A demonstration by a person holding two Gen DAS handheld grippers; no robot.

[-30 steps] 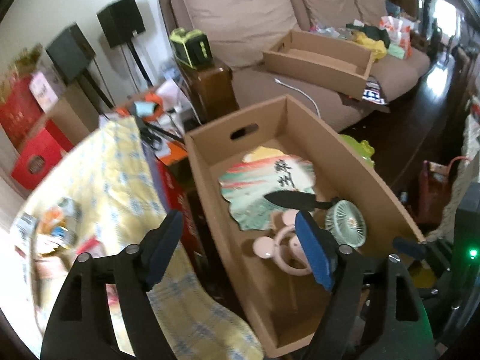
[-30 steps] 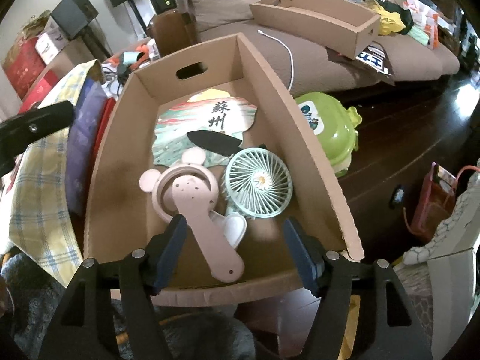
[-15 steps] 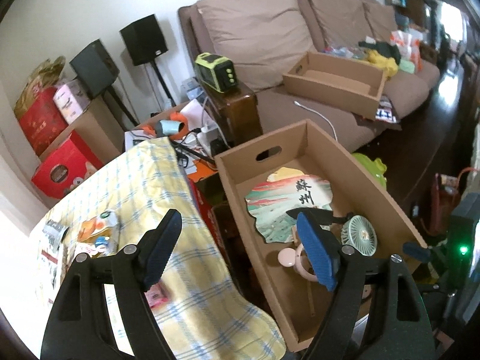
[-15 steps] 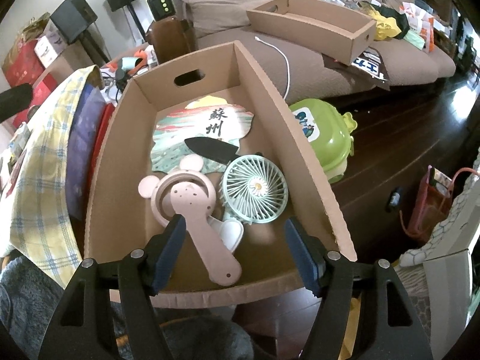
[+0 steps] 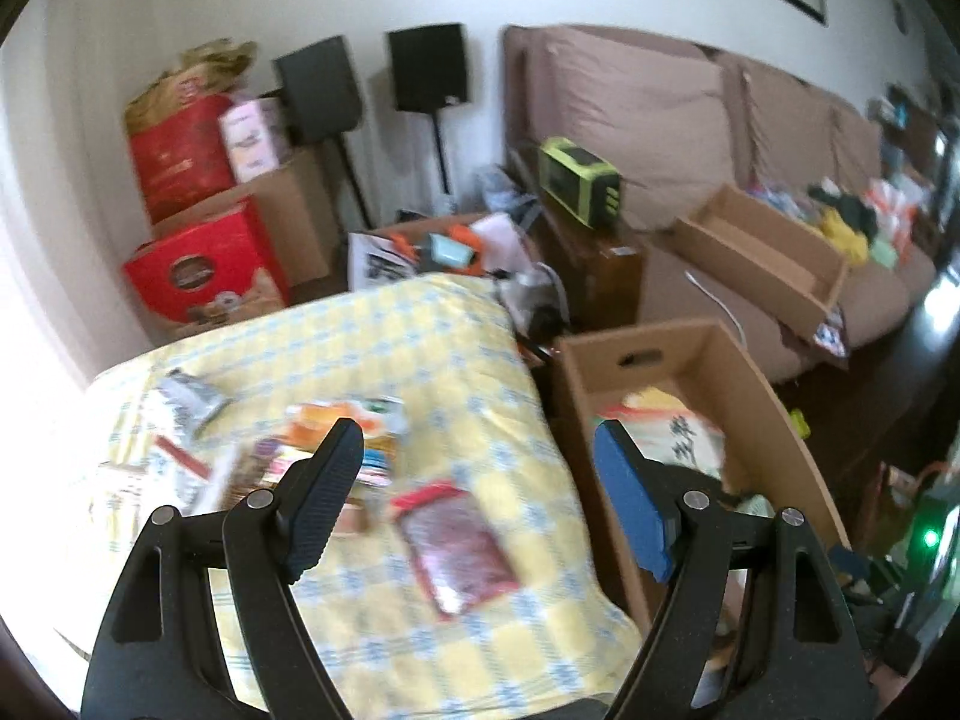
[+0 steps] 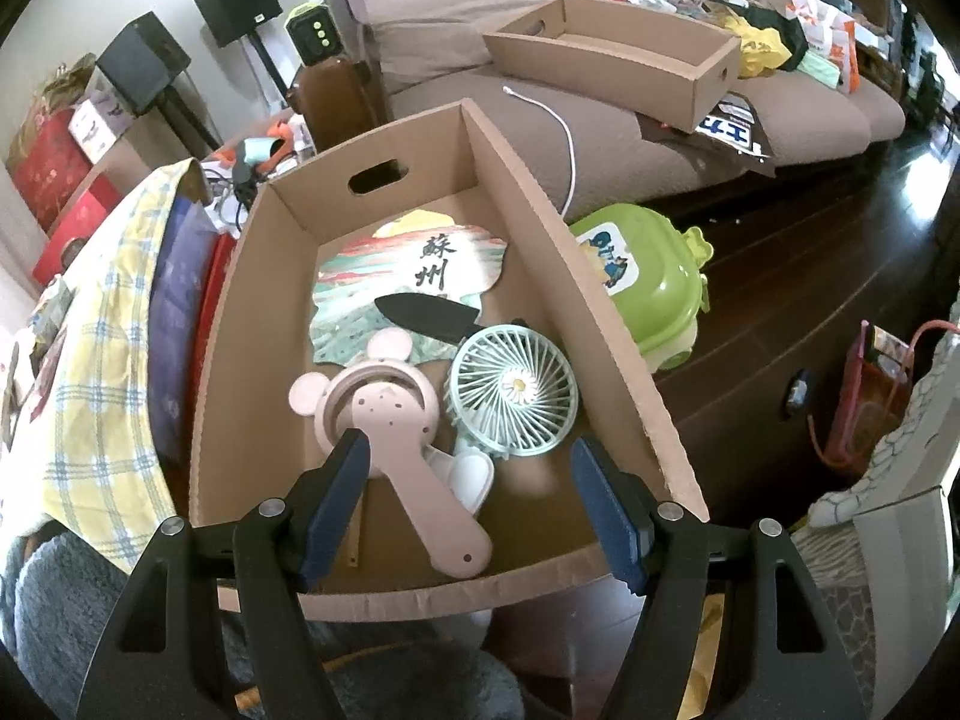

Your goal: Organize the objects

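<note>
Pink fan (image 6: 390, 420) in cardboard box (image 6: 600, 324), just beyond empty right claw (image 6: 474, 504)

Browns, pastels and a yellow check

The cardboard box (image 6: 606, 324) is plain brown; in it lie a pale pink mouse-eared fan (image 6: 393, 414), a mint-green fan (image 6: 516, 390) with a white-and-yellow daisy at its hub, and a paper fan (image 6: 384, 264) banded in red, green and cream with black characters. The tablecloth (image 5: 456, 360) is yellow with a blue-and-white check. On it, a blurred packet (image 5: 456, 546) looks red. The sofa (image 6: 492, 6) is dusty brown.
</note>
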